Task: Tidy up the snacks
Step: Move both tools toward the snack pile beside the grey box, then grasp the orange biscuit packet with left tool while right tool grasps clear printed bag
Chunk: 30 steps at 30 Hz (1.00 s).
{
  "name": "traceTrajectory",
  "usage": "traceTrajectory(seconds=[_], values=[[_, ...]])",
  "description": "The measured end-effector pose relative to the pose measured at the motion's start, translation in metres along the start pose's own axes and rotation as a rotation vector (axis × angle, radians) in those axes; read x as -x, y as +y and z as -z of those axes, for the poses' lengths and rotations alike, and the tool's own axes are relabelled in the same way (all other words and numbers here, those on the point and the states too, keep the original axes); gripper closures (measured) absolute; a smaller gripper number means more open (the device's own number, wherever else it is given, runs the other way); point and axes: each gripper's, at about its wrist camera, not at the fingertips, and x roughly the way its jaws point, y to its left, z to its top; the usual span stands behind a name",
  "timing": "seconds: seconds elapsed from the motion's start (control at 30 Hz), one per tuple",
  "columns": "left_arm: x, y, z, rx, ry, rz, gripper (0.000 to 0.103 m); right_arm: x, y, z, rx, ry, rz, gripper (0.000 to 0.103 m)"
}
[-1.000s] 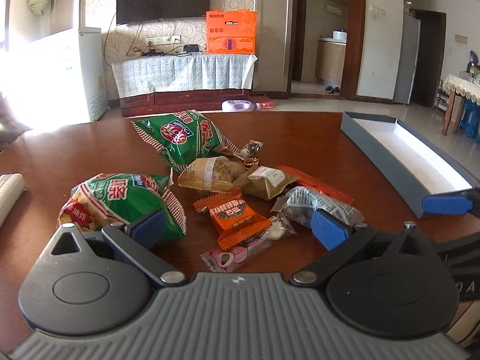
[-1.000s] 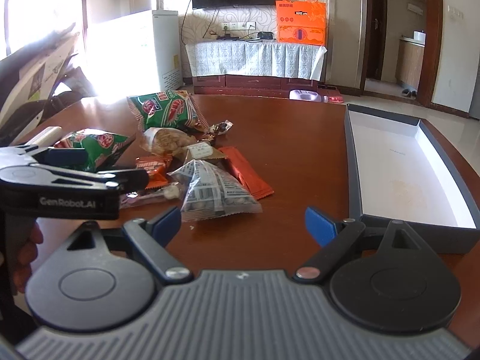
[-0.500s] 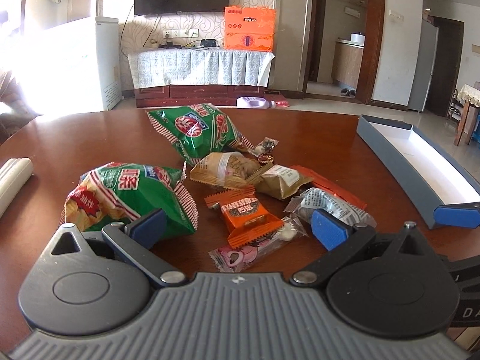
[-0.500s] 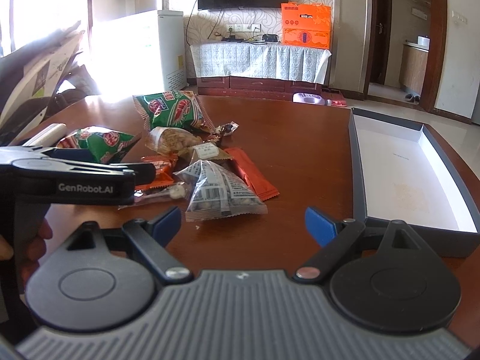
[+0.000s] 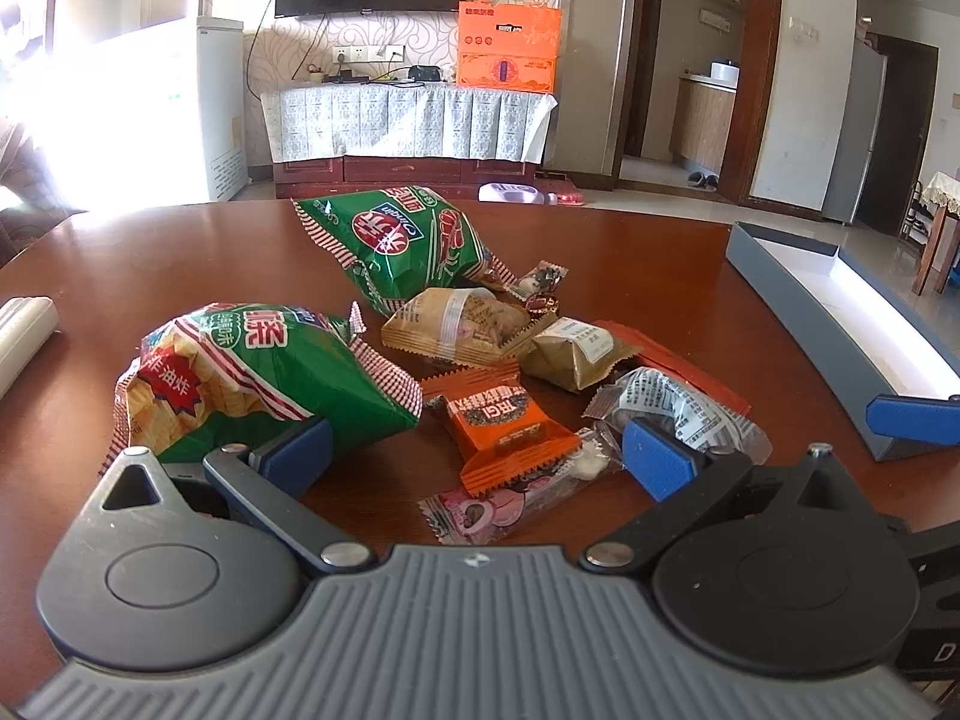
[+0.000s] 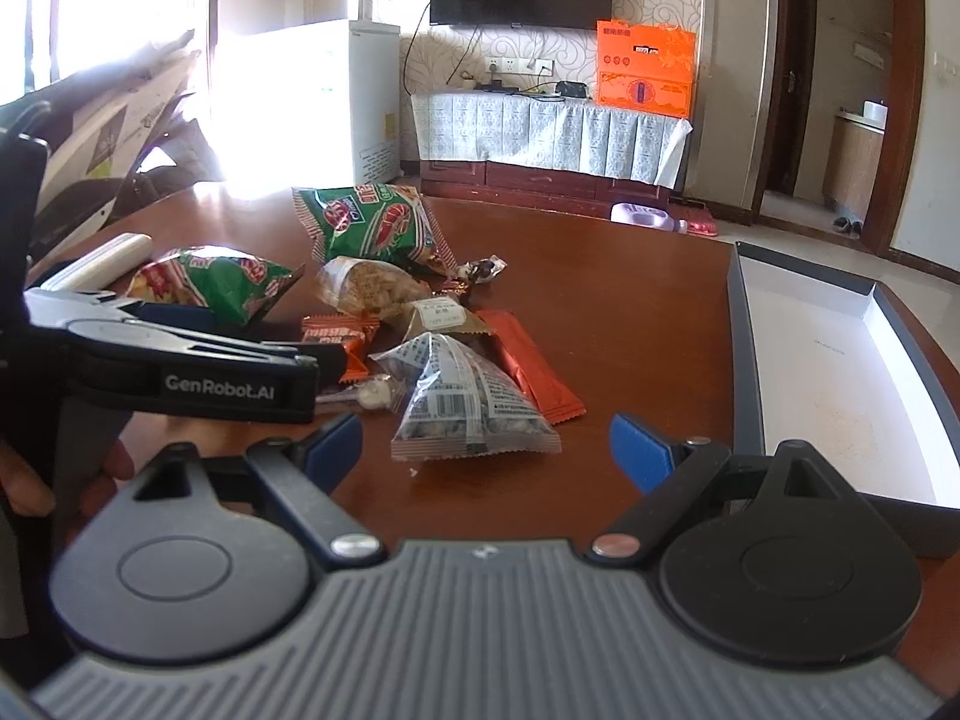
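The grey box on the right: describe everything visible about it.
The grey box is long, shallow and open-topped, with dark grey walls and a white floor carrying a faint brownish stain. It looks like cardboard. It lies flat on the brown table, empty, apart from the snack pile. The right gripper hovers open near its closest corner.

- Strong daylight pours in from the window [image 6: 120,48] up and left of the jaws, blown out to pure white.
- The glare washes over the white cabinet [image 5: 180,114] and the far-left surface [image 5: 180,252].
- Snack wrappers [image 5: 384,240] ahead of the jaws are sharp, casting short, soft shadows.
- Fisheye bending curves the doorframes [image 5: 756,72] and the picture edges.
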Motion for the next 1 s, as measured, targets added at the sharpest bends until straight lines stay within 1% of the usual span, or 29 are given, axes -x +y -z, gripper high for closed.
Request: traceTrajectory(seconds=[0.13,0.27,0.37,0.53,0.57,0.67,0.83,0.9,1.0], values=[[0.0,0.001,0.002,0.006,0.004,-0.007,0.0,-0.003,0.002,-0.001,0.017,-0.004,-0.003,0.012],[-0.004,0.007,0.001,0.028,0.008,-0.046,0.0,-0.006,0.003,-0.001,0.029,0.002,-0.009,0.012],[-0.008,0.014,-0.001,0.061,0.013,-0.037,0.0,-0.009,0.003,-0.002,0.038,0.002,-0.017,0.012],[-0.017,0.009,-0.002,0.046,0.023,-0.017,0.0,-0.018,0.004,-0.005,0.053,0.008,-0.03,0.012],[-0.02,0.009,-0.002,0.046,0.027,-0.012,0.0,-0.02,0.005,-0.006,0.057,0.011,-0.03,0.013],[-0.026,0.007,-0.004,0.047,0.028,0.013,0.0,-0.028,0.007,-0.007,0.069,0.028,-0.049,0.026],[-0.038,0.004,-0.007,0.036,0.057,0.054,0.0,-0.039,0.01,-0.009,0.093,0.038,-0.06,0.028],[-0.04,0.004,-0.007,0.033,0.062,0.081,0.0,-0.044,0.012,-0.01,0.102,0.046,-0.07,0.031],[-0.047,0.004,-0.006,0.016,0.07,0.066,0.0,-0.054,0.015,-0.011,0.118,0.07,-0.085,0.036]])
